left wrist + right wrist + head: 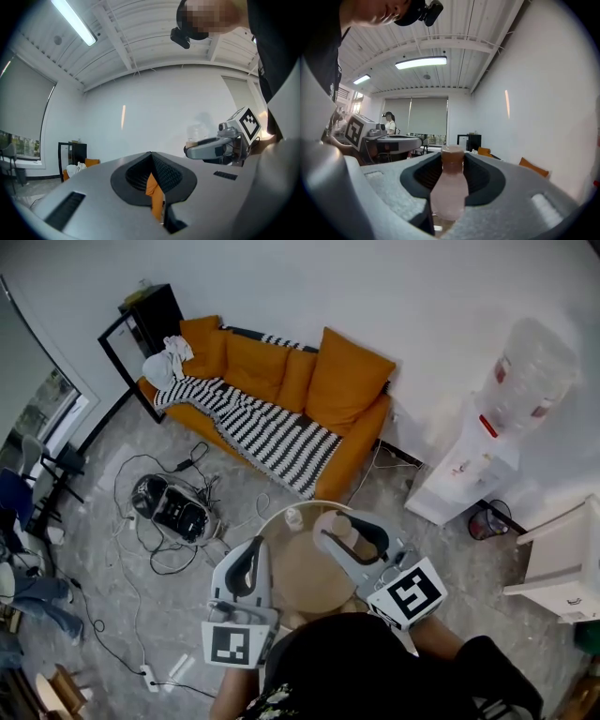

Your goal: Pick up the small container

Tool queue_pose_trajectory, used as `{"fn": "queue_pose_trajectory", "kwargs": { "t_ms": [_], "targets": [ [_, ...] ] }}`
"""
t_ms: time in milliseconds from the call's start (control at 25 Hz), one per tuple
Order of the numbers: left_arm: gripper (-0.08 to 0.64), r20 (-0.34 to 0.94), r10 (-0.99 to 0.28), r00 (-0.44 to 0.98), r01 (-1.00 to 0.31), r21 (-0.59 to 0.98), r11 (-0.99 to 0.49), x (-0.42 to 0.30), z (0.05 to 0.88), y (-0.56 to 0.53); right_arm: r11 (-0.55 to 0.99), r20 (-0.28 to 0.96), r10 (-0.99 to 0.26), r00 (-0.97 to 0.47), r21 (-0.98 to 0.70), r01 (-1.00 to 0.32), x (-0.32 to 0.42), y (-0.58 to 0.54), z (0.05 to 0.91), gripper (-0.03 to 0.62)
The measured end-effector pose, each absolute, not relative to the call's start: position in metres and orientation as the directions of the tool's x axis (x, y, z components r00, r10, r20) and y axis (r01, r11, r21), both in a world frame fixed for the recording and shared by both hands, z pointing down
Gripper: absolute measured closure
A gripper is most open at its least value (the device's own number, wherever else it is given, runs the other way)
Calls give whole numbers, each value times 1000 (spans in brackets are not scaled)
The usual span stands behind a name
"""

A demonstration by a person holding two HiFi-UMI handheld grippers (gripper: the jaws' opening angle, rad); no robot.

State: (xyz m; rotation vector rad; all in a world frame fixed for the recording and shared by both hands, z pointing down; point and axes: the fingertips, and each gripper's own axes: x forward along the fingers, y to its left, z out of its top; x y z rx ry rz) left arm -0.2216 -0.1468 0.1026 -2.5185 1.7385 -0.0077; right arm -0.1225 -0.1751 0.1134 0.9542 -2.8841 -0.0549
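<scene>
Bottle [448, 190] sits in your right gripper [452, 157], jaws clamped on its pale pink body with the brown cap poking up above the pads, held level over the round table [300, 579] just in front of you. Your left gripper [151, 155] is alongside on the left, jaws pressed together with nothing in them, only a sliver of orange showing past the tips. Far side, a small white item [293, 517] stands at the table's edge; beyond it the orange sofa [347, 381] with a striped blanket [272, 432], and a water dispenser [487, 446] far right.
</scene>
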Motion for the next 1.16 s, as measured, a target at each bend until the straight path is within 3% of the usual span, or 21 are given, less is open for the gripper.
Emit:
{"fn": "queue_pose_trajectory", "kwargs": {
  "t_ms": [320,520,1160],
  "targets": [
    [554,-29,-948,318,-948,-32,-317,-224,104,-146,805,90,-593,-800,73,-589,-124,-176,119,456],
    [554,-108,-933,342,-940,-28,-341,-231,97,-153,802,88,-597,-797,64,-594,-125,-179,120,456],
    [554,-48,-923,381,-924,-58,-378,-207,105,-160,798,121,-601,-790,43,-601,-119,-180,130,456]
  ]
}}
